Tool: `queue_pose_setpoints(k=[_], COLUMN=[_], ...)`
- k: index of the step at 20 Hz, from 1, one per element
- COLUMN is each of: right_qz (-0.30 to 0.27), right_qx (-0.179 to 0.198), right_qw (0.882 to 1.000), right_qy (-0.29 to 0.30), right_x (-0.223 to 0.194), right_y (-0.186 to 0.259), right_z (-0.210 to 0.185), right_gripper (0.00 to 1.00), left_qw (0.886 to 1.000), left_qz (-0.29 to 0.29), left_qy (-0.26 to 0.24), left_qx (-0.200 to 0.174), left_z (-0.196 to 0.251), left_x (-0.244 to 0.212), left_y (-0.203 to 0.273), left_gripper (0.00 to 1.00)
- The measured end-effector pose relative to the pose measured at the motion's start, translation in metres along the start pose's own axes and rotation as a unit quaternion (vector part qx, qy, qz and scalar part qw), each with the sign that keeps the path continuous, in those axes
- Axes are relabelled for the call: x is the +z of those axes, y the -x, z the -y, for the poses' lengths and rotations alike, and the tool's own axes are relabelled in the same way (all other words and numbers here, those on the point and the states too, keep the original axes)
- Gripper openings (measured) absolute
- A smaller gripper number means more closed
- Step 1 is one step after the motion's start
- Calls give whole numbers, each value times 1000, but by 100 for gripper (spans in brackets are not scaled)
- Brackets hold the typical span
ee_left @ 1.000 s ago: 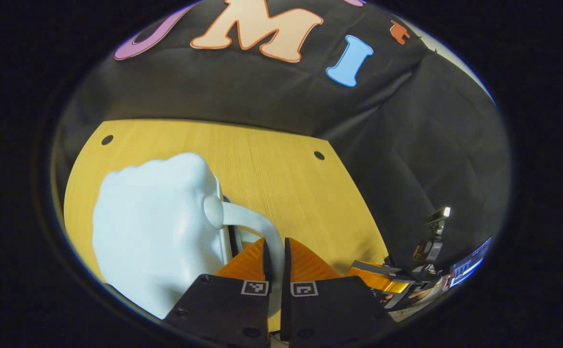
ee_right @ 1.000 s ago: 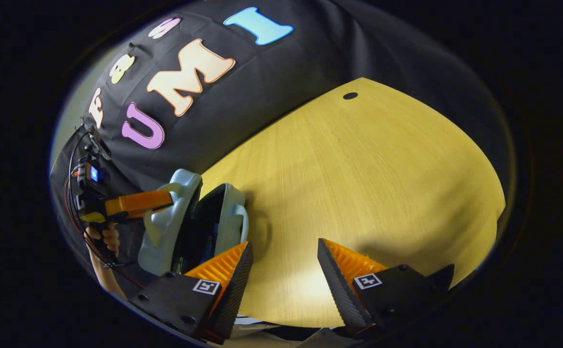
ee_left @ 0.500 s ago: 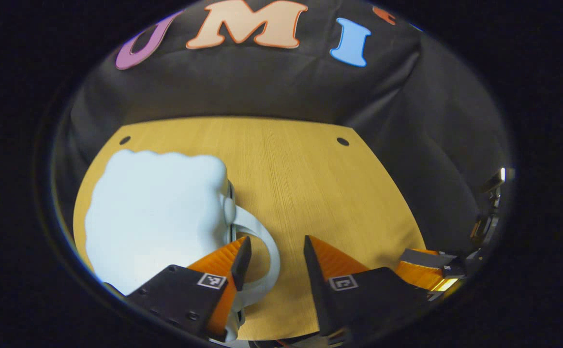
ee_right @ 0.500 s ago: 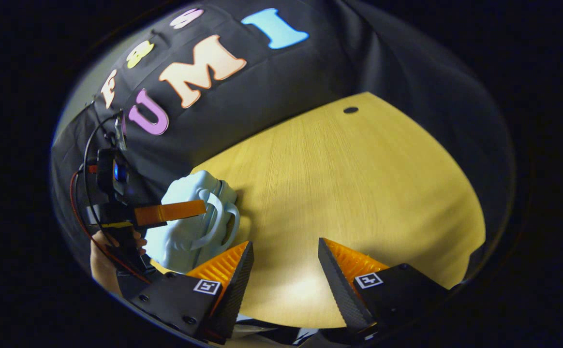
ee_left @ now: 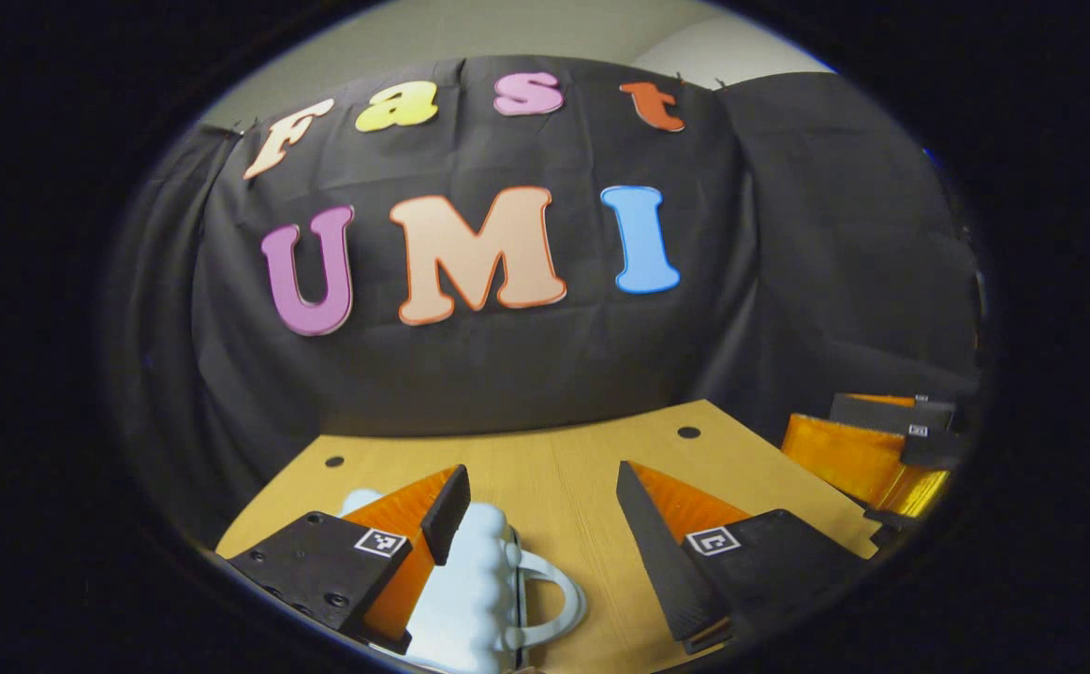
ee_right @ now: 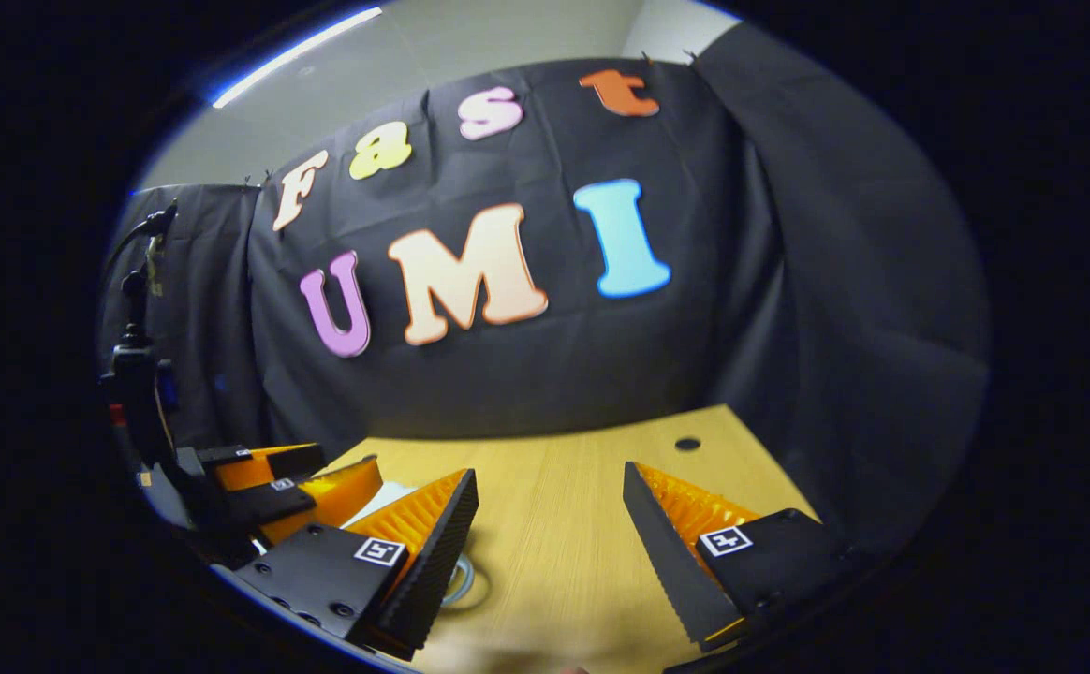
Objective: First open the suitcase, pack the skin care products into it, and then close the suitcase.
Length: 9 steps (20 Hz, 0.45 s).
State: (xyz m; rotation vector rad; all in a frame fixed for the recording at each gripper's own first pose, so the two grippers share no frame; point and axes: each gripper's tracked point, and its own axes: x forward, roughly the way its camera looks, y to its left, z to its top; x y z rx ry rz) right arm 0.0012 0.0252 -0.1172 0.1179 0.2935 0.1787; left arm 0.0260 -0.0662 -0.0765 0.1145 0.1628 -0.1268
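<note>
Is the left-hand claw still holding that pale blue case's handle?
Apart. In the left gripper view the left gripper has its jaws spread wide, and the suitcase's handle loops free below between them, with bare table showing around it.

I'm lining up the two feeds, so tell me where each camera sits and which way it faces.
Left gripper view: rides the left gripper, facing the booth wall across the table; its open fingers straddle the suitcase; the right gripper shows farther off.
Right gripper view: rides the right gripper, facing the same wall; the left gripper shows farther off.
Shared: table, wall, suitcase.
</note>
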Motion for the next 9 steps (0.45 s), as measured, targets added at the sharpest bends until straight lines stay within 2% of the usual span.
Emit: queue_pose_setpoints(k=[4, 6, 7, 9], right_qz=[100, 127, 131, 138], right_qx=[-28, -28, -28, -23], right_qw=[994, 991, 991, 990], right_qy=[18, 25, 28, 27], right_x=[72, 87, 89, 92], right_y=[24, 31, 34, 38], right_z=[-14, -30, -36, -51], right_gripper=[98, 94, 97, 97], left_qw=[999, 998, 998, 998], left_qz=[49, 52, 55, 58], left_qy=[12, 16, 17, 18], left_qx=[-17, -20, -20, -17], left_z=[-10, -20, -26, -38], left_x=[52, 51, 50, 49], left_y=[15, 19, 20, 24], left_gripper=[96, 96, 96, 96])
